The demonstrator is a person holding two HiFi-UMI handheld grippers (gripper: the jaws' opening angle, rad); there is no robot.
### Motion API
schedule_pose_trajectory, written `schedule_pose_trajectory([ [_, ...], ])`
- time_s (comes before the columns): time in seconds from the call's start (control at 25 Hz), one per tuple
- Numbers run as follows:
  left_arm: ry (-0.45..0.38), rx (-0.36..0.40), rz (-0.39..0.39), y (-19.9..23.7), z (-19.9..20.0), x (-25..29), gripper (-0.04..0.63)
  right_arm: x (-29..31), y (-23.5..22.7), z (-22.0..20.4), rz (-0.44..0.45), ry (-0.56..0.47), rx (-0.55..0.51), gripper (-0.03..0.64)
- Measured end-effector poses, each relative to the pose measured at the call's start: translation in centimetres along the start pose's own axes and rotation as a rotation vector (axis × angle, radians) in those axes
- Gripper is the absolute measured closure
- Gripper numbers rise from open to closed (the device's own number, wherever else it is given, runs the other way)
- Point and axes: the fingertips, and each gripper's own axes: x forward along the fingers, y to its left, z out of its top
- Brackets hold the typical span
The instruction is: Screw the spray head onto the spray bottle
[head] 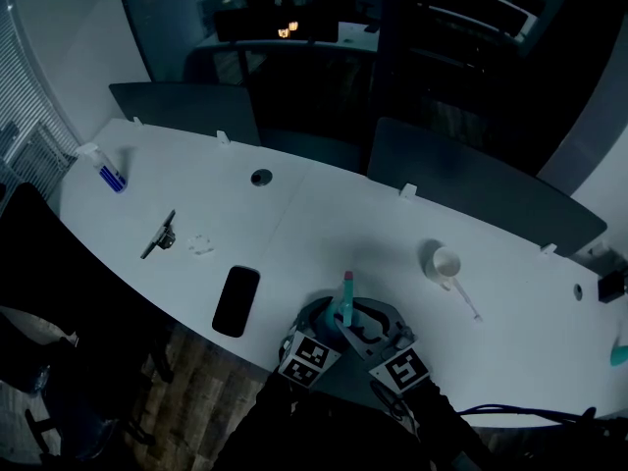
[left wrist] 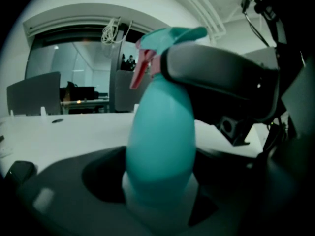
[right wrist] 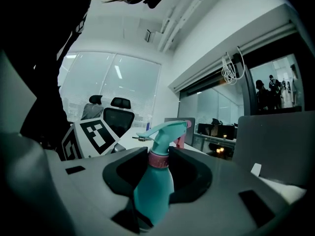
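We see the teal spray bottle upright over the near edge of the white surface, right in front of the person, with the spray head sitting on its neck, a pink collar at its foot and a reddish trigger pointing away. The left tool has its jaws spread wide and pressed against the bottle's fat lower body, one on each side. The right tool comes in higher up, its dark pads drawn in close and clamped on the pink collar of the head, so both tools meet at the bottle, their marker cubes side by side below it in the head view. We cannot tell whether the bottle's base touches the surface. Further out, a black phone lies to the left of the tools near the edge, and a white cup stands to their right. Well off to the left lie a dark flat item, a small white ring just beside it, and a small bottle with a blue part near the far left end
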Motion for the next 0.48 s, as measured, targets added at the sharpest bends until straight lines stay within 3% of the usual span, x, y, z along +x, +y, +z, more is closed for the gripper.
schedule_pose_trajectory([
  [0.24, -0.001, -0.001, 0.003, -0.01, -0.04, -0.01, 0.195, -0.19, -0.08, -0.06, -0.086, -0.037, 0.004, 0.485],
  [0.36, -0.003, -0.001, 0.007, 0.02, 0.02, 0.01, 0.193, -0.17, -0.15, 0.08, -0.088, -0.050, 0.019, 0.485],
  [0.48, -0.047, -0.024, -0.059, -0.28, 0.22, -0.59, 0.190, -0.20, -0.16, -0.11, -0.062, -0.038, 0.030, 0.485],
])
